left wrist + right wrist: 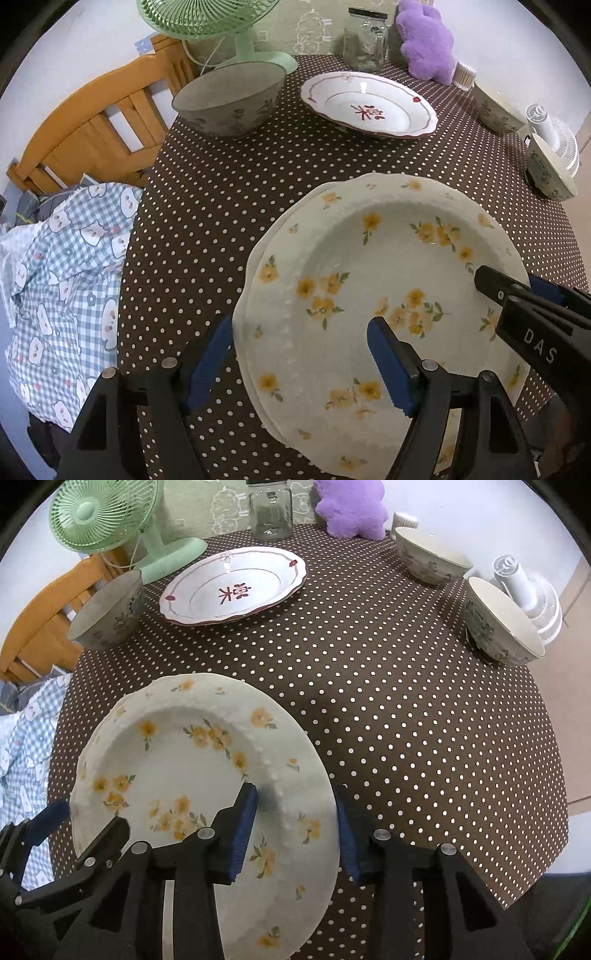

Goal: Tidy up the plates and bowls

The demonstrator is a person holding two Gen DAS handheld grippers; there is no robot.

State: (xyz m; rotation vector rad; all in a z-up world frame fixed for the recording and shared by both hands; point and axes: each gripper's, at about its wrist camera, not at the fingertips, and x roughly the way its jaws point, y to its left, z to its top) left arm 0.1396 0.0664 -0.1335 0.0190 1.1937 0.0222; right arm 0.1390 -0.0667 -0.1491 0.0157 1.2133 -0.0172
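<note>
The yellow-flower plate (369, 280) lay on the brown dotted tabletop (229, 192), at the near edge. It sat on top of another plate just like it, whose rim peeked out on one side.

The left tongs (299, 354) were spread wide. One blue pad sat outside the plate's rim and the other hung over the inside of the plate. The rim was between them, but the pads did not press on it.

The right tongs (295, 827) stood across the other side of the same plate. One blue pad was over the inside and one was just outside the rim. I could not tell if they were pinching the rim or only near it.

Farther back lay the red-trimmed plate (236, 585), also stacked on a second one. A grey bowl (109, 611) stood next to it, near the green fan (107, 520). Two cream bowls (502, 622) stood apart on the other side, by a small white fan (528, 594). A glass jar (271, 513) and a purple plush toy (352, 507) stood at the far edge.
</note>
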